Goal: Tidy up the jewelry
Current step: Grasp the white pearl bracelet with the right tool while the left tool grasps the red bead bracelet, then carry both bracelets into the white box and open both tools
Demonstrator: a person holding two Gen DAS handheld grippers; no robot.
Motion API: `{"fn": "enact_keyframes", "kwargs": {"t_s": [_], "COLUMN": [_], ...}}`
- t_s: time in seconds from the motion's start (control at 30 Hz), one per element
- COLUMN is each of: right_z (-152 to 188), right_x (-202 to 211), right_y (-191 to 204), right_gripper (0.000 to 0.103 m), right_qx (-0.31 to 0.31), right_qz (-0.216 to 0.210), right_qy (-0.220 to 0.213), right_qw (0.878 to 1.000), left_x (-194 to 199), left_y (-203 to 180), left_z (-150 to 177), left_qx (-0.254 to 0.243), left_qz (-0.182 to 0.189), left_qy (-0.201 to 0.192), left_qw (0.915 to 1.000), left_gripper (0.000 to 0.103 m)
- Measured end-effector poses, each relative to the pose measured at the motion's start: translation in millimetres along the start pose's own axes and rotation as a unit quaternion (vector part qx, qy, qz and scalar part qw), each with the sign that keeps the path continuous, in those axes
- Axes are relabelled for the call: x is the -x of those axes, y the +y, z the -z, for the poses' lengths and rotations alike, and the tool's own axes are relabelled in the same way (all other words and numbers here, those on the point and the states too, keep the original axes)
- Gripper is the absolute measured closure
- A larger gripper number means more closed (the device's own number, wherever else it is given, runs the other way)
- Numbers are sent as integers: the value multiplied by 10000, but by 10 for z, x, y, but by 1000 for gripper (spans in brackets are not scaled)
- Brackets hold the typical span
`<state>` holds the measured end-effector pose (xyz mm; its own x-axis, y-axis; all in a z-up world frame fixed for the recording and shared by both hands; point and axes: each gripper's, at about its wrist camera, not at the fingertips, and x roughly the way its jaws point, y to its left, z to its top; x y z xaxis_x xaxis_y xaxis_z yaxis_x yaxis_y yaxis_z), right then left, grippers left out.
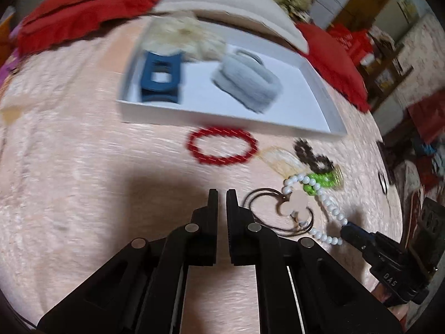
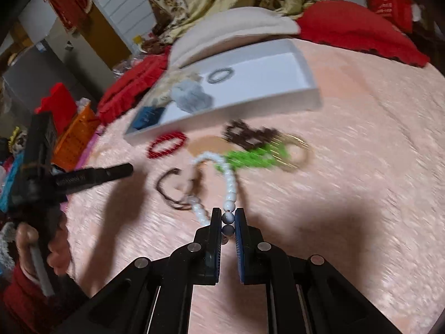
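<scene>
A white pearl bead bracelet (image 2: 229, 186) lies on the pink bedspread; my right gripper (image 2: 228, 217) is shut on its near beads. The bracelet also shows in the left wrist view (image 1: 328, 208), with the right gripper (image 1: 347, 229) at its end. My left gripper (image 1: 222, 194) is shut and empty above the bedspread, left of the pile. A red bead bracelet (image 1: 222, 146), a green one (image 1: 319, 182), a brown one (image 1: 311, 154) and dark hair ties (image 1: 267, 197) lie nearby. The white tray (image 1: 222, 117) holds a blue claw clip (image 1: 161, 76) and a grey scrunchie (image 1: 247, 83).
A cream pillow (image 1: 230, 5) and red cloth (image 1: 83, 8) lie behind the tray. A red pillow (image 1: 333, 58) sits to its right. Room clutter and an orange crate (image 2: 75, 139) lie past the bed's edge.
</scene>
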<state>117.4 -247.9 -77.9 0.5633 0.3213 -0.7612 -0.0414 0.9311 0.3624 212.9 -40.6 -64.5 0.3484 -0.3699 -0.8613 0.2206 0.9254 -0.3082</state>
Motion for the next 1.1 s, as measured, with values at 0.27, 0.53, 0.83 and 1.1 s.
{"fn": "enact_keyframes", "kwargs": {"t_s": [0.27, 0.53, 0.83, 1.1], "right_z": [75, 33, 10, -21], "right_x": [137, 65, -39, -44], "right_y": [-379, -337, -247, -10], "right_gripper": [95, 68, 68, 94], "right_qx": [-269, -123, 168, 609], "right_qz": [251, 394, 797, 815], "right_qy": [-156, -242, -306, -242], "right_qw": [9992, 9989, 9962, 9945], "left_x": [-110, -388, -501, -31], "left_y": [85, 123, -230, -271], "left_z": [-237, -485, -345, -261], "left_qx": [190, 63, -966, -1032], "left_qz": [-378, -705, -1282, -900], "left_qy": [-219, -167, -262, -466], "left_qw": [9989, 9974, 9867, 9895], "left_gripper": [64, 58, 95, 95]}}
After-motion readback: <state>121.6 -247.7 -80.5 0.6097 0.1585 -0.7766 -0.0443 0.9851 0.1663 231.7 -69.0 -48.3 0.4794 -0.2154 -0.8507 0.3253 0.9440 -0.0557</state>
